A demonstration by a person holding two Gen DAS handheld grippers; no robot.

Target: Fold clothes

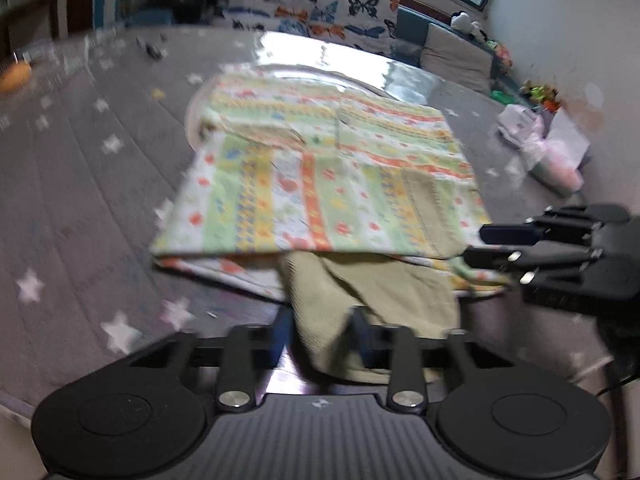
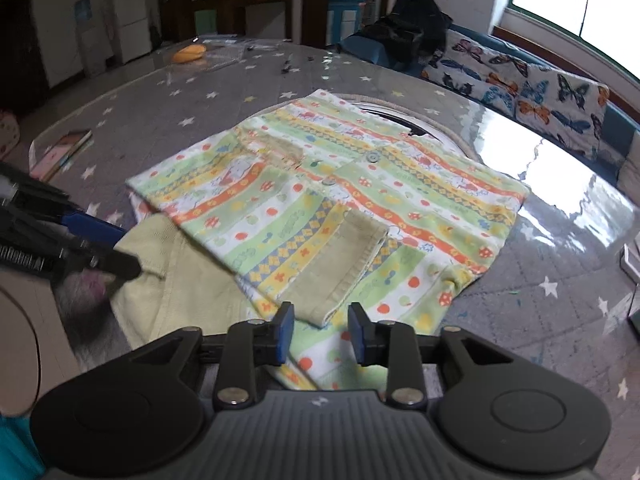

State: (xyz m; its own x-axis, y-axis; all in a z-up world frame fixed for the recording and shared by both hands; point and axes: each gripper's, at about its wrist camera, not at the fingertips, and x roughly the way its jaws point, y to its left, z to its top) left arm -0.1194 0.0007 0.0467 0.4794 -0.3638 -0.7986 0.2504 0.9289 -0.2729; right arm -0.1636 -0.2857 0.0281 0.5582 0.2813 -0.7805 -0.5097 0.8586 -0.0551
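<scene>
A folded shirt with pastel stripes, mushroom prints and buttons lies flat on the grey star-patterned table. A pale green garment sticks out from under its near edge. My left gripper is open at that edge, and the pale green cloth lies loose between its fingers. My right gripper is open over the shirt's near hem, beside a pale green cuff, its blue pads apart and not pressing on the cloth.
A butterfly-print cushion lines the sofa behind the table. A yellow object and small bits lie at the far end, a book at the left edge. Plastic bags sit to the right. A round rim shows under the shirt.
</scene>
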